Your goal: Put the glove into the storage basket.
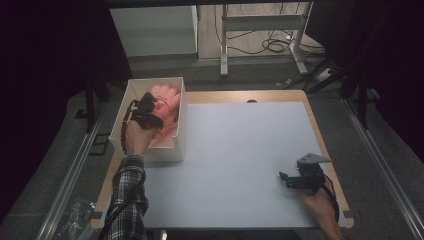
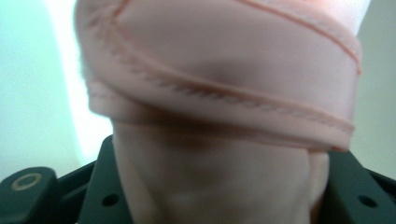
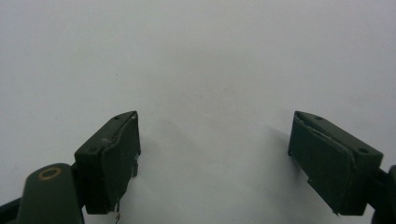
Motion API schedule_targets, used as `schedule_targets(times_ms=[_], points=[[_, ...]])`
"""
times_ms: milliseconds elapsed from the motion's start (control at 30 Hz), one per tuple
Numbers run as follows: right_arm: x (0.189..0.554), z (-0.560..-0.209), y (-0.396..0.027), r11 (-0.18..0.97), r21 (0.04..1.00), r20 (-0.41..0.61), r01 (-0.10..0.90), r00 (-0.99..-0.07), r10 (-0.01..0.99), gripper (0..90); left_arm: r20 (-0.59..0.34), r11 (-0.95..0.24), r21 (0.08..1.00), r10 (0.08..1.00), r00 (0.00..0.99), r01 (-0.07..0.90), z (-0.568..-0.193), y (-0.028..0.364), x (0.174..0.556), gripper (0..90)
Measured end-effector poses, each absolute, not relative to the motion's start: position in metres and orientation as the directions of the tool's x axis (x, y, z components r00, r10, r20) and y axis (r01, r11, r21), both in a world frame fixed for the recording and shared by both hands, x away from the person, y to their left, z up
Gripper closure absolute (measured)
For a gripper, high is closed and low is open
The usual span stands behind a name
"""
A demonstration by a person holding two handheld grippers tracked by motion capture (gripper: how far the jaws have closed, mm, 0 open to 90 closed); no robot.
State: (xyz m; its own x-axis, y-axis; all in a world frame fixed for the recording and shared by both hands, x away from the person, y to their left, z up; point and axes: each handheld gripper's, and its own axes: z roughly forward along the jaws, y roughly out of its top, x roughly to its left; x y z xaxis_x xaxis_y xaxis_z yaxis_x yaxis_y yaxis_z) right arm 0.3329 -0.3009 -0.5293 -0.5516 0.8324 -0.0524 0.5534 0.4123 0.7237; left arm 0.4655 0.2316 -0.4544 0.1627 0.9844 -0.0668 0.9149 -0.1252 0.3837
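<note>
A pink cloth (image 1: 169, 94) with stitched hems lies bunched inside a white open box (image 1: 178, 146) at the table's left. My left gripper (image 1: 154, 103) reaches down into the box from above. In the left gripper view the pink cloth (image 2: 224, 70) is gathered between the two black jaws and hides their tips; the jaws stand close on it. My right gripper (image 1: 286, 179) rests low over the white mat near the front right, and its jaws (image 3: 215, 135) stand wide apart with nothing between them.
A white mat (image 1: 240, 150) covers most of the wooden table (image 1: 260, 95). Behind the table stand a metal desk frame (image 1: 224, 45) and loose cables (image 1: 272, 45) on the floor. A crumpled plastic bag (image 1: 75, 215) lies at the lower left.
</note>
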Motion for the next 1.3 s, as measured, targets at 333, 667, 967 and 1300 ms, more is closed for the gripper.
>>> schedule_targets(times_ms=[333, 667, 967, 1300], points=[[0.333, -0.529, -0.301, 0.412, 0.724, -0.052, 0.553, -0.552, 0.832, 17.0, -0.096, -0.156, 0.268, 0.978, 0.188, 0.951, -0.468, 0.223, 0.473, 31.1], [0.333, -0.529, -0.301, 0.412, 0.723, -0.052, 0.554, -0.552, 0.832, 17.1, -0.123, -0.207, 0.293, 0.96, 0.251, 0.934, -0.454, 0.231, 0.468, 8.8], [0.333, -0.529, -0.301, 0.413, 0.723, -0.052, 0.554, -0.552, 0.832, 17.0, -0.226, -0.157, 0.237, 0.951, 0.212, 0.959, -0.468, 0.248, 0.473, 7.5], [0.333, -0.529, -0.301, 0.413, 0.723, -0.052, 0.554, -0.552, 0.832, 17.1, -0.291, -0.188, 0.181, 0.927, 0.235, 0.965, -0.476, 0.226, 0.48, 12.1]])
